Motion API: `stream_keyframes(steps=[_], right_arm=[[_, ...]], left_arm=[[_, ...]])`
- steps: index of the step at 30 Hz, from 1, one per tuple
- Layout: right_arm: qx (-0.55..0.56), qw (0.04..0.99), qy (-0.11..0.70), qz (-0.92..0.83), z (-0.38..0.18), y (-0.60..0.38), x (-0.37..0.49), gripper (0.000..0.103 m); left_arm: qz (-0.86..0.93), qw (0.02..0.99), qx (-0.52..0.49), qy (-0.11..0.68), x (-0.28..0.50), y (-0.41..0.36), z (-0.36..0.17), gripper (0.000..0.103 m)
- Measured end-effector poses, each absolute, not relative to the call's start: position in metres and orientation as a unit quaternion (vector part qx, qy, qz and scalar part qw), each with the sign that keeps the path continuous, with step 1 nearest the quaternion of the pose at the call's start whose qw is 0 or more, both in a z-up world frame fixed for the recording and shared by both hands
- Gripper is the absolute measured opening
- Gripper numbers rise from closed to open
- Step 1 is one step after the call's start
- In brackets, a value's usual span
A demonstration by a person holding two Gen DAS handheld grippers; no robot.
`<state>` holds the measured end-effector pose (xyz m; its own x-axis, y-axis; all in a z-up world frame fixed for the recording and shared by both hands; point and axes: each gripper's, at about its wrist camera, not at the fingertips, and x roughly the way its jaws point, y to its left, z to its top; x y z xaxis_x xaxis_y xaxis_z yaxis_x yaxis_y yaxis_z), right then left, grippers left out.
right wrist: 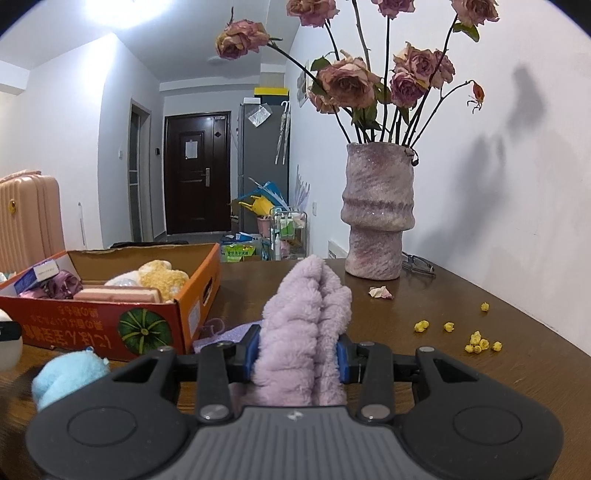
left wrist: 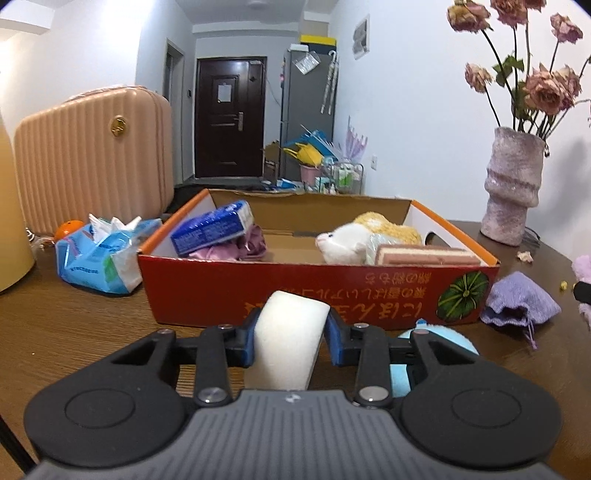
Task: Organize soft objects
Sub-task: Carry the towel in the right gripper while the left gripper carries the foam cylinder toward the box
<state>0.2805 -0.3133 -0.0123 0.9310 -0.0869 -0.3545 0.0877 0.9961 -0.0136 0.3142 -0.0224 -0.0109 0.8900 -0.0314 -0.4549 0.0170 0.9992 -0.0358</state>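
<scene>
Both loaded: left gripper clamps white sponge, right gripper clamps lilac fleece. Next: lift both over red box wall, release inside.

Pretty bright indoor light overall. In the right wrist view a ceiling light blows out to white glare, and the flowers throw soft grey shadows on the wall. Heavy fisheye bending with dark corners. Close-up stuff at the bottom looks soft, especially the blue plush toy.
</scene>
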Motion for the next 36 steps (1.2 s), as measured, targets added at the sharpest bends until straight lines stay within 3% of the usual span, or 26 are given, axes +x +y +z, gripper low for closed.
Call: stream_keyframes(steps=[36], right_arm=[[0.003,0.997,0.081,0.006,0.018,-0.213,0.283,0.038]], left_arm=[[0.031,0.987,-0.099,0.123,0.296,-0.007,0.052,0.036]])
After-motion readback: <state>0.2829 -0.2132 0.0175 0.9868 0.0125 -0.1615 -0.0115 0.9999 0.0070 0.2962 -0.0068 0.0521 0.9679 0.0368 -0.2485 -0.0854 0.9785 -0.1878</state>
